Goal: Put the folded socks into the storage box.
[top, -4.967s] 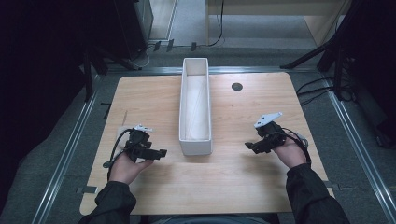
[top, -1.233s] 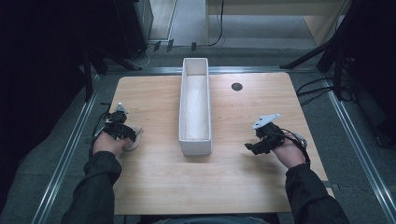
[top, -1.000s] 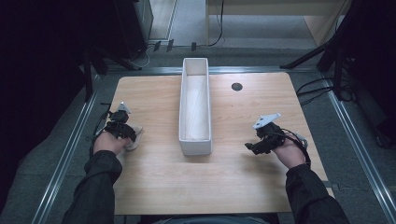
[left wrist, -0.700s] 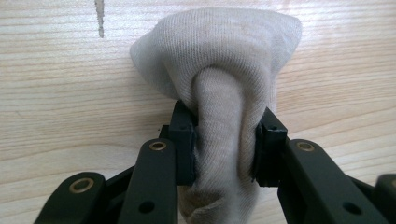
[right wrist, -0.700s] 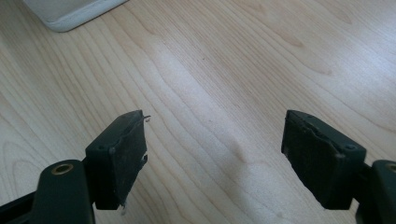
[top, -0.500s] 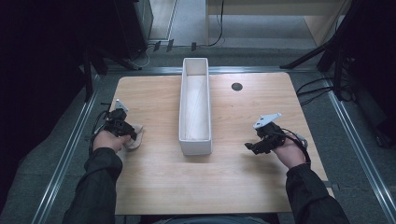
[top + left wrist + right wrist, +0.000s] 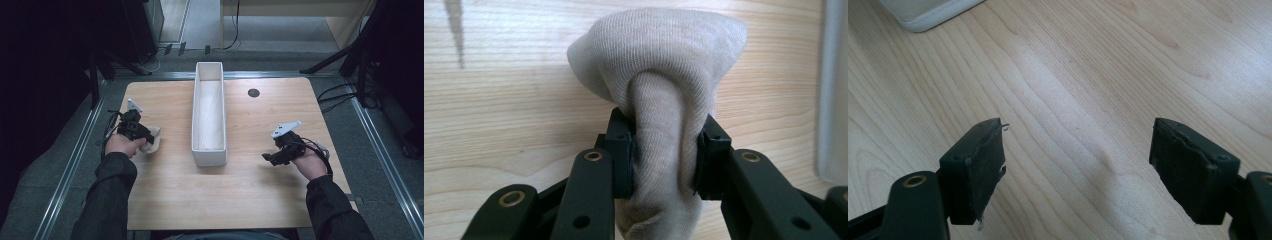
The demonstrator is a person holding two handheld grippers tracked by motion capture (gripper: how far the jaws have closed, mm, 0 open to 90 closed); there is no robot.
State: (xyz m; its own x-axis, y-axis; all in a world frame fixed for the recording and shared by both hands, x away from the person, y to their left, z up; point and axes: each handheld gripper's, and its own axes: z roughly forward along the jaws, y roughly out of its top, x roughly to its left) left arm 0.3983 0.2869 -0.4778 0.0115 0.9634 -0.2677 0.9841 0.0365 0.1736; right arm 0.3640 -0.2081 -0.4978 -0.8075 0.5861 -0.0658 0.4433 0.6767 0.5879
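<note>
A beige knit sock (image 7: 669, 95) lies bunched on the table at about nine o'clock from the long white bin (image 7: 209, 117), near it but apart. Its fabric is fine-ribbed and soft, gathered into a rounded lump with a narrower fold running down from it.

The table (image 7: 250, 200) is pale wood with clear grain and rounded corners, and a small dark round hole (image 7: 253, 92) sits at about two o'clock from the bin's middle. The bin stands lengthwise down the centre of the table, open at the top. Around the table the floor is grey carpet (image 7: 60, 165) with metal rails along the sides; dark stands and cables crowd the far edge of the room.

The left gripper (image 7: 665, 155) has its jaws closed against the sock's narrow fold, pinching it from both sides, with the lump bulging beyond the tips. The right gripper (image 7: 1078, 165) is at about four o'clock from the bin, its jaws spread wide and holding nothing, bare wood showing between them.
</note>
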